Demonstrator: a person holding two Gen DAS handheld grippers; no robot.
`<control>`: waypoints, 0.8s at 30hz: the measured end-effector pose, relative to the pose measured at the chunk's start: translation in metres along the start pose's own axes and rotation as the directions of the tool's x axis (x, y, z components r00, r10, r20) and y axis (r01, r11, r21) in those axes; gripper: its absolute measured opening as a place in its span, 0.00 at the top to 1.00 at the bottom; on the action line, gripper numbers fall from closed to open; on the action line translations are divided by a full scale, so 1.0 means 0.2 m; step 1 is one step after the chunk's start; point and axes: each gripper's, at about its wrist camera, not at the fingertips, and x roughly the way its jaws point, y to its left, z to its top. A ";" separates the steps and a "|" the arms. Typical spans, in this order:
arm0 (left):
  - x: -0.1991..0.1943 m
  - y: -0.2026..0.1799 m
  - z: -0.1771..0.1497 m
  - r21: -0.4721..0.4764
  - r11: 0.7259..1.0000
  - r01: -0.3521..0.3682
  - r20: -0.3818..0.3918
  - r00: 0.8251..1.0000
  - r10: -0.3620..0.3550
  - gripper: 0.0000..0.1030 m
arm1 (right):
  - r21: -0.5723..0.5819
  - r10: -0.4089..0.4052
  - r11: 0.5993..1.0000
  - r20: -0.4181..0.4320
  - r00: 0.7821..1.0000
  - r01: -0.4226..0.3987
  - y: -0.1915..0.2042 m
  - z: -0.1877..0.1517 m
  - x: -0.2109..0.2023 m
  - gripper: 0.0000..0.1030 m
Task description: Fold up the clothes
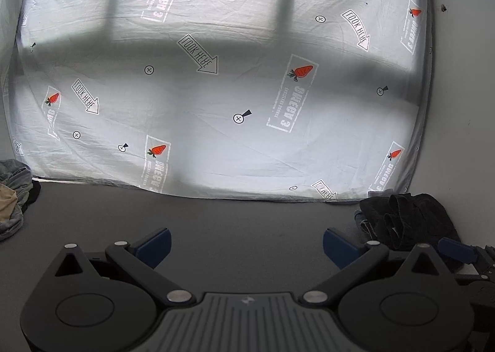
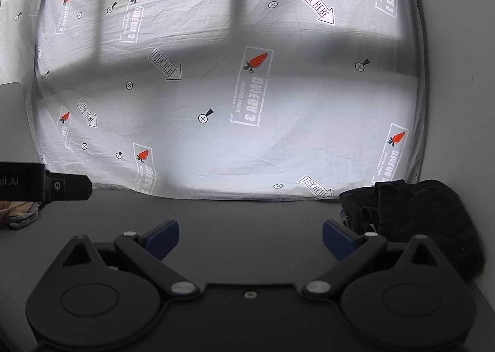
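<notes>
A crumpled black garment (image 1: 408, 222) (image 2: 414, 222) lies at the right end of the dark grey table (image 1: 232, 222) (image 2: 247, 219), against the hanging sheet. A heap of grey-blue and tan clothes (image 1: 12, 194) (image 2: 21, 215) lies at the left end. My left gripper (image 1: 246, 243) hovers over the bare middle of the table, its blue-padded jaws spread wide with nothing between them. My right gripper (image 2: 250, 237) is likewise wide open and empty, its right finger (image 2: 338, 239) just short of the black garment. The right gripper's blue finger (image 1: 458, 251) shows at the right edge of the left wrist view.
A white sheet printed with carrots and "LOOK HERE" arrows (image 1: 216, 79) (image 2: 232, 89) hangs behind the table as a backdrop. A plain wall (image 1: 464, 104) rises on the right. The left gripper's black body (image 2: 46, 186) juts in at the left of the right wrist view.
</notes>
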 end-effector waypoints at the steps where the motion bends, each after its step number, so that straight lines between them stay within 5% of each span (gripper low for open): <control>1: -0.04 0.10 0.00 0.029 1.000 -0.008 0.000 1.000 0.008 0.00 | 0.012 -0.006 1.000 -0.003 1.000 0.006 0.09 -0.01 -0.02 0.02; 7: -0.27 0.56 -0.04 0.093 0.993 0.072 0.006 0.997 -0.073 0.00 | 0.079 -0.029 0.996 -0.033 0.999 0.032 0.63 -0.06 -0.21 0.02; 12: -0.38 0.83 -0.10 0.040 0.996 0.074 -0.090 0.993 -0.070 0.00 | 0.060 -0.082 0.995 -0.068 0.994 0.086 0.98 -0.11 -0.39 0.03; 24: -0.54 1.20 -0.34 0.022 0.999 -0.049 -0.297 0.953 0.053 0.00 | 0.038 -0.122 0.990 -0.270 0.955 0.137 1.33 -0.26 -0.51 0.03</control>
